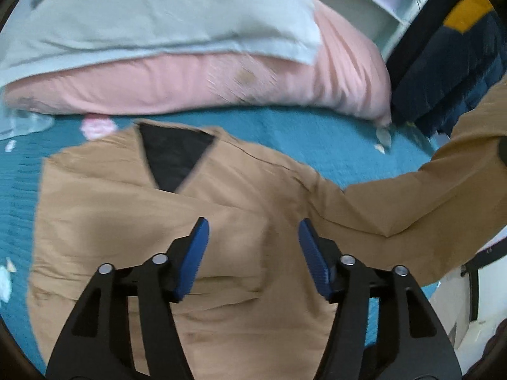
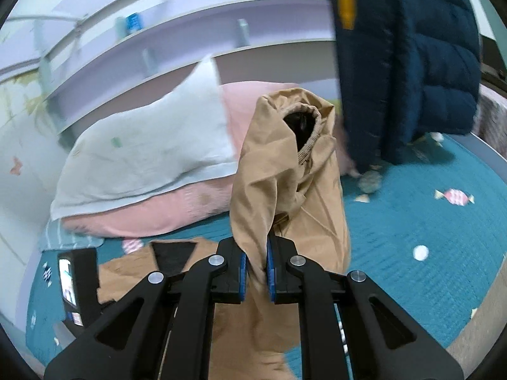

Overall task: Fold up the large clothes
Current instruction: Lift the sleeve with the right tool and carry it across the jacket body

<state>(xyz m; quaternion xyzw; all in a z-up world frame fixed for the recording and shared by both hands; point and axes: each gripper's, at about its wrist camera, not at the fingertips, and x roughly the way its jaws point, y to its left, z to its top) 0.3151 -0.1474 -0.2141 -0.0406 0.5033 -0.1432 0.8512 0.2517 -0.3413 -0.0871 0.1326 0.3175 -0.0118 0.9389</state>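
- Teal quilted bedspread (image 1: 317, 139), printed with small sweets and dots, carries everything; a pink pillow (image 1: 196, 85) with a pale green pillow (image 1: 152, 15) on top lies along its far edge, below a white shelved headboard (image 2: 190, 41).
- At the far right corner a navy puffer jacket (image 2: 408, 63) with a yellow stripe hangs or leans (I cannot tell which).
- Spread on the middle of the bedspread is the tan jacket (image 1: 133, 228), front up, its dark lining showing in the open neck; the side towards the left edge looks already folded in, judging by its straight edge.
- Left gripper (image 1: 253, 231) hovers over the jacket's chest with its blue pads apart and nothing between them, probably freed for the next hold.
- Right gripper (image 2: 255, 266) is pinched on the sleeve (image 2: 285, 171), holding it up off the bed with the cuff opening above, likely so it can be laid across the body.
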